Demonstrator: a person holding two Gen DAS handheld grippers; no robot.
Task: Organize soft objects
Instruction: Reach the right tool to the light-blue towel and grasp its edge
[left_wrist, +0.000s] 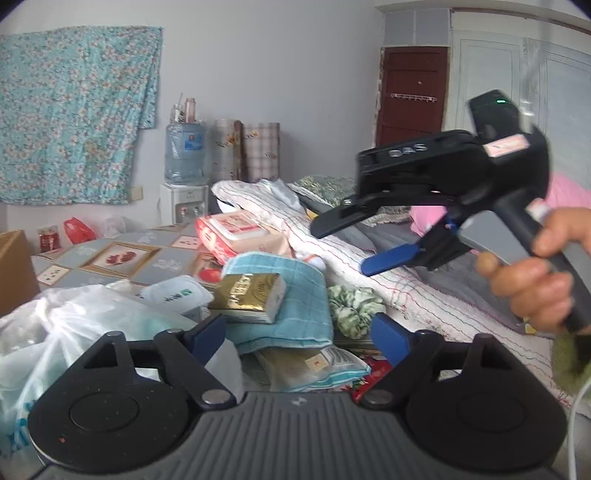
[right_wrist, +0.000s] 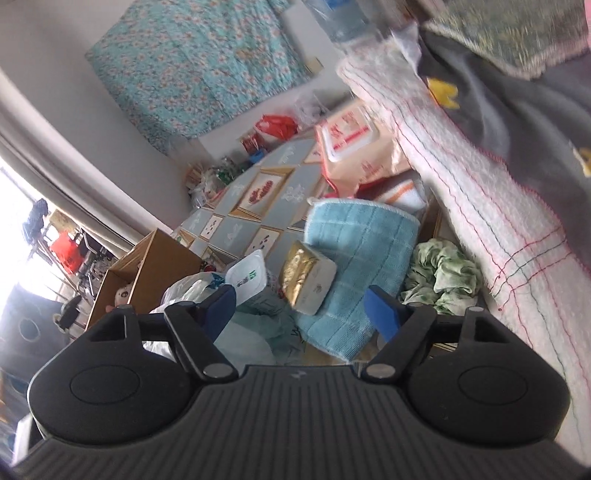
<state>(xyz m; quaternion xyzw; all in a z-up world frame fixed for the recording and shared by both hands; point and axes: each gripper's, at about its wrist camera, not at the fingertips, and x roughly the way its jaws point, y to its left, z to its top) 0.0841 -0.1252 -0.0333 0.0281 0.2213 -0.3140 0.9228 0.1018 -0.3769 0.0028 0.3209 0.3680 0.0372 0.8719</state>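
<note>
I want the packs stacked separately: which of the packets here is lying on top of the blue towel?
The gold tissue pack rests on the blue towel; the pink wipes pack lies behind it.

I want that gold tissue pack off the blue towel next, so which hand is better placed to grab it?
Probably left. The left gripper faces the gold tissue pack squarely, open and close. The right gripper is open too, but tilted.

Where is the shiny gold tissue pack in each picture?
Left wrist view: the gold pack lies left of centre, on the blue towel, just ahead of the left gripper.
Right wrist view: the gold pack lies at centre, on the towel's left edge, ahead of the right gripper.
Shared landmark: the green scrunchie, right of the towel in both.
</note>
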